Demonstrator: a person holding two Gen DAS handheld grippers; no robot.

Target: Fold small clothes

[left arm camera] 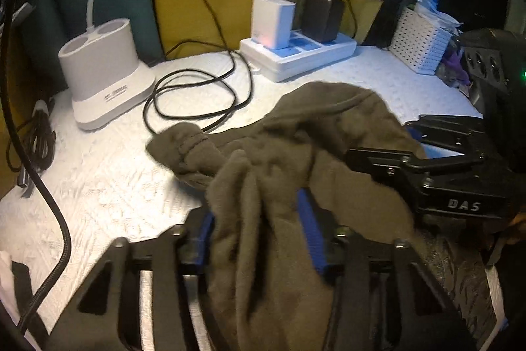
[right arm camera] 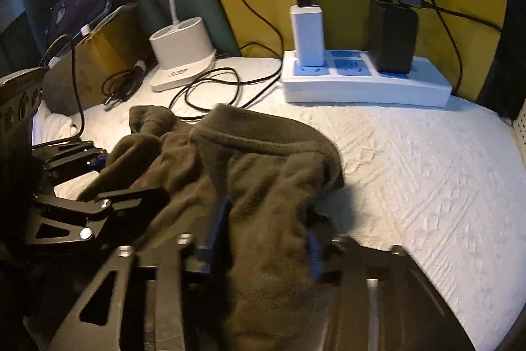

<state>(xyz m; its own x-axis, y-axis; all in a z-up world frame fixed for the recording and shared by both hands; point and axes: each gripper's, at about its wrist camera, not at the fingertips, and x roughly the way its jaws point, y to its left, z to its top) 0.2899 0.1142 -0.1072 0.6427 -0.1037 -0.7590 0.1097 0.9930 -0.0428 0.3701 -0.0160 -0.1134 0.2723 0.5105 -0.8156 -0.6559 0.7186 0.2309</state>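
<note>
**Both grippers hold the bunched garment, fold not yet laid**

Over the white quilted table top (right arm camera: 411, 160) a small olive-brown fleece garment (right arm camera: 250, 166) hangs bunched between the two tools. The left gripper (left arm camera: 259, 239) has a thick gather of the cloth running between its blue-padded fingers (left arm camera: 309, 226), the jaws closed onto it. The right gripper (right arm camera: 263, 239) does the same on another part of the same garment, its jaws pinched on a wad of fabric. A cuffed end, a sleeve or leg I would guess, (left arm camera: 184, 140) trails out to the left and lies on the table, touching the loop of black cable (left arm camera: 197, 94).

From where I stand this looks like the lift-and-spread stage: the piece is still a crumpled heap, with no flat panel or crease to be seen. The next move, I judge, calls for drawing the two grips apart to stretch the cloth taut, then lowering it flat on the bare table toward the near right, well away from the power strip (right arm camera: 365, 84) and the white lamp base (left arm camera: 105, 71). The trailing cuff could drag the cable along, so it wants lifting clear first.
</note>
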